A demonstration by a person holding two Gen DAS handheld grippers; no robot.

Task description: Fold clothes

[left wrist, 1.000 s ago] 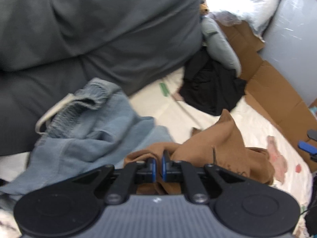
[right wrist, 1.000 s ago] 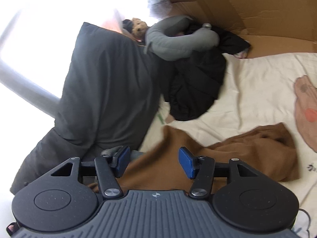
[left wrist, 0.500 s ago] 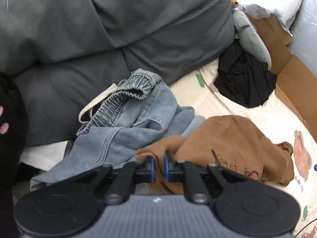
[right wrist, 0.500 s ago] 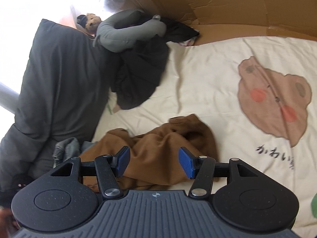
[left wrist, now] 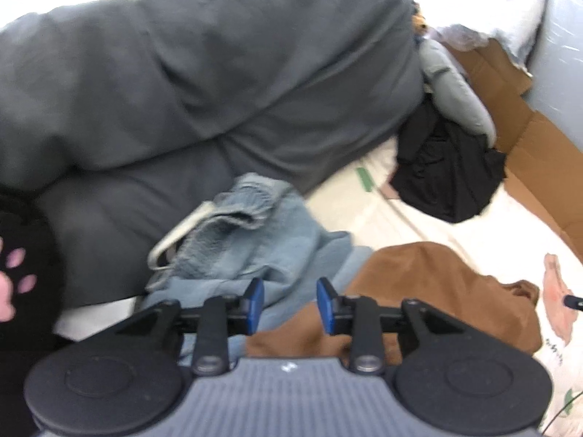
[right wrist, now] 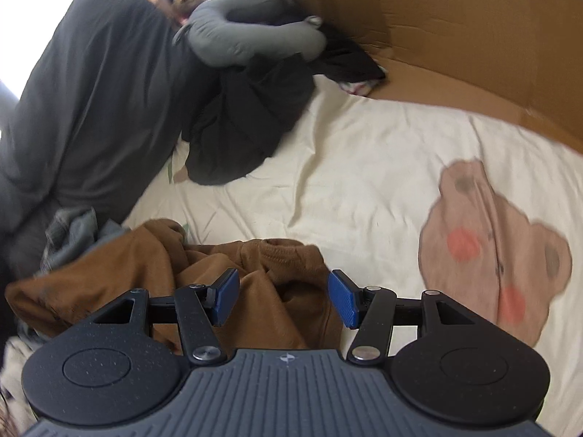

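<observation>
A: How do the two grippers stand?

B: The left gripper (left wrist: 289,304) has its jaws spread apart with nothing between them. It hangs over the seam where the blue jeans (left wrist: 255,244) meet the brown sweatshirt (left wrist: 430,291). The right gripper (right wrist: 284,296) is spread wide as well, gripping nothing, and it hovers above the crumpled sweatshirt (right wrist: 226,284).

A: Where do the clothes lie?

B: The sweatshirt is bunched in a heap on the cream bedsheet (right wrist: 364,167), its ribbed collar turned toward the right gripper. The jeans lie rumpled just beside it, their elastic waistband up against the grey duvet (left wrist: 218,73); the two garments touch and the sweatshirt overlaps the jeans a little.

A: What else is on the bed?

B: A black garment (left wrist: 444,178) is piled farther off, next to a grey neck pillow (right wrist: 251,32). Flattened cardboard (right wrist: 455,32) runs along the far edge of the bed. The sheet has a bear print (right wrist: 492,240) with pink cheeks, well apart from the sweatshirt. In the left wrist view, a black item with pink paw marks (left wrist: 22,273) sits at the left edge.
</observation>
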